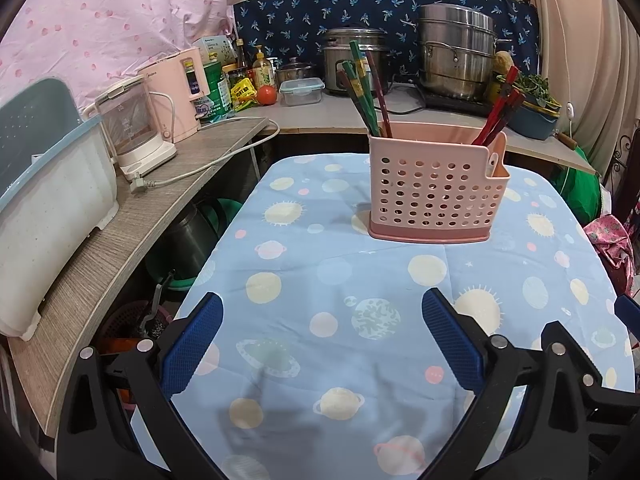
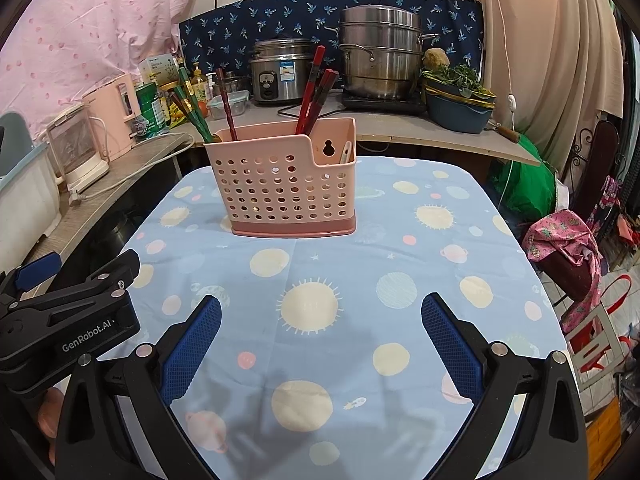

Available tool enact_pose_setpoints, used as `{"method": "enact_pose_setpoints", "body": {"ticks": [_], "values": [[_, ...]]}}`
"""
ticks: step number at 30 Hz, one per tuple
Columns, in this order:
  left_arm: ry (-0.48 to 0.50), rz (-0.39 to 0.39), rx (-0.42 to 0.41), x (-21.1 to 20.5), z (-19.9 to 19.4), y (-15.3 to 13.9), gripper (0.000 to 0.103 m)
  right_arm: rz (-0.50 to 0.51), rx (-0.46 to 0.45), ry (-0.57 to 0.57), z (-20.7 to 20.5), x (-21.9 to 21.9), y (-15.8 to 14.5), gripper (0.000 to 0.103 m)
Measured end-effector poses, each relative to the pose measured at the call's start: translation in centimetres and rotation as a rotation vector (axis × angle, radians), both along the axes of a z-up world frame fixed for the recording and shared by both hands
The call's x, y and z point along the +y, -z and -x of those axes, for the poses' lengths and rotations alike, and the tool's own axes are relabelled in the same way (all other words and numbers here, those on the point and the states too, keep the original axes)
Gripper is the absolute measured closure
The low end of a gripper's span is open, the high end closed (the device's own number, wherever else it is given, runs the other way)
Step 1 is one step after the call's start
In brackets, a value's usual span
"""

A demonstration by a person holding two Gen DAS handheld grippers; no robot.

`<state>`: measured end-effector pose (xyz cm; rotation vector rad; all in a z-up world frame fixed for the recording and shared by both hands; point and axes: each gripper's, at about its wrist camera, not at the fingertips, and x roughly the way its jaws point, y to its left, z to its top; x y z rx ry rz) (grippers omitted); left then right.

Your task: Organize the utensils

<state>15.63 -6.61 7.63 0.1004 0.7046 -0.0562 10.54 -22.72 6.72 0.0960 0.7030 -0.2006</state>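
Note:
A pink perforated utensil holder stands upright on the table with the blue planet-print cloth. Green and dark chopsticks lean out of its left section, red chopsticks out of its right section. A pale utensil tip shows in the small side pocket. My left gripper hangs open over the near cloth, nothing between its fingers. My right gripper is open too, empty, well short of the holder. The left gripper's body shows at the lower left.
A wooden shelf at the left carries a white bin, a glass kettle and a pink kettle with a loose cord. The back counter holds a rice cooker, a steel steamer, jars and a basin of greens. Bags sit right of the table.

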Motion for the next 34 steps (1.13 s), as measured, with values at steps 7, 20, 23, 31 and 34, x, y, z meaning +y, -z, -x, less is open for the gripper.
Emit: {"method": "enact_pose_setpoints", "body": {"ticks": [7, 20, 23, 31, 34], "values": [[0.005, -0.006, -0.004, -0.3, -0.2, 0.0, 0.008, 0.0, 0.0, 0.002, -0.1, 0.0, -0.1, 0.006], [0.008, -0.006, 0.0, -0.5, -0.6, -0.1, 0.008, 0.003, 0.006, 0.003, -0.6, -0.4, -0.1, 0.006], [0.011, -0.007, 0.001, -0.6, -0.9, 0.0, 0.008, 0.003, 0.006, 0.005, -0.8, -0.5, -0.1, 0.006], [0.006, 0.002, 0.0, -0.6, -1.4, 0.1, 0.008, 0.007, 0.008, 0.01, -1.1, -0.7, 0.1, 0.006], [0.019, 0.0, 0.005, -0.6, -1.7, 0.3, 0.008, 0.003, 0.007, 0.017, -1.5, -1.0, 0.2, 0.006]]}}
